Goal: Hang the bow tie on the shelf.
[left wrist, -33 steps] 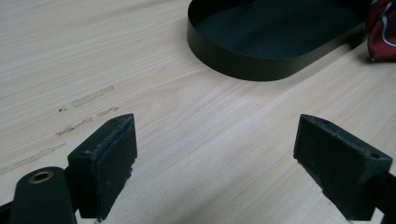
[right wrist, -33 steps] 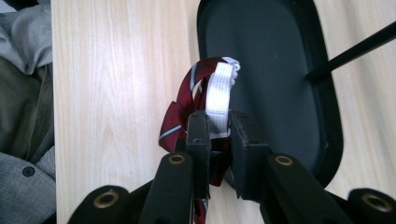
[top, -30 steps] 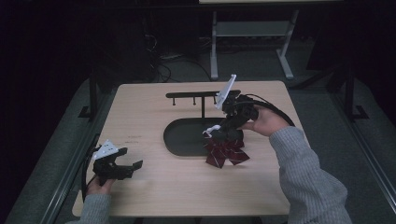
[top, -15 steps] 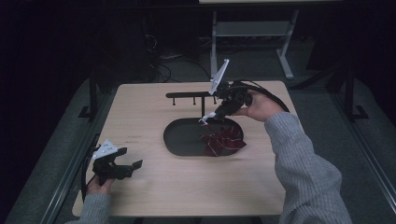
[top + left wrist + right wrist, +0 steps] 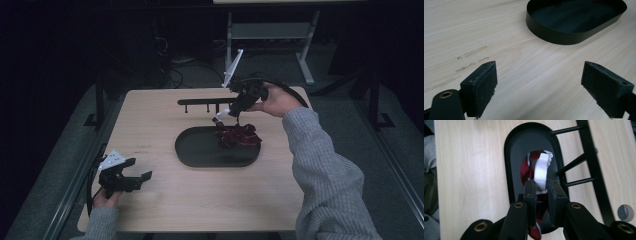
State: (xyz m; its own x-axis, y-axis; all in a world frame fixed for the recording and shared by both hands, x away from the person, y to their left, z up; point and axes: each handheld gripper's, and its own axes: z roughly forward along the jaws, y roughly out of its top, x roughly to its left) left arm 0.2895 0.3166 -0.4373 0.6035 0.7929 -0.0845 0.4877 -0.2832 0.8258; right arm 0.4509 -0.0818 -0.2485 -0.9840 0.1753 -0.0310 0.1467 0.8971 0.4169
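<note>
1. Right gripper (image 5: 223, 115) above the far right part of the black tray (image 5: 195, 152), in the right hand (image 5: 276, 101), pointing down and left in the high view.
2. Jaws closed on a white strap (image 5: 541, 172); strap pinched between both pads, loop end sticking out past the tips in the right gripper view.
3. Strap joined to a dark red cloth (image 5: 237, 136) with grey-white stripes; cloth hanging from the strap, lower folds bunched on the right end of the tray.
4. In the right gripper view, red cloth (image 5: 526, 170) curving under the strap, tray floor behind it.
5. Black rack (image 5: 207, 102) with short pegs just behind the tray, near the right gripper; contact not clear.
6. Left gripper (image 5: 131, 179) low at the near left corner of the table (image 5: 150, 130), well apart from the tray, in the left hand (image 5: 105, 200).
7. Left jaws wide open, nothing between the pads (image 5: 482, 86); bare wood below, tray (image 5: 564, 37) ahead.
8. Grey sleeve (image 5: 325, 170) along the right side of the table.
</note>
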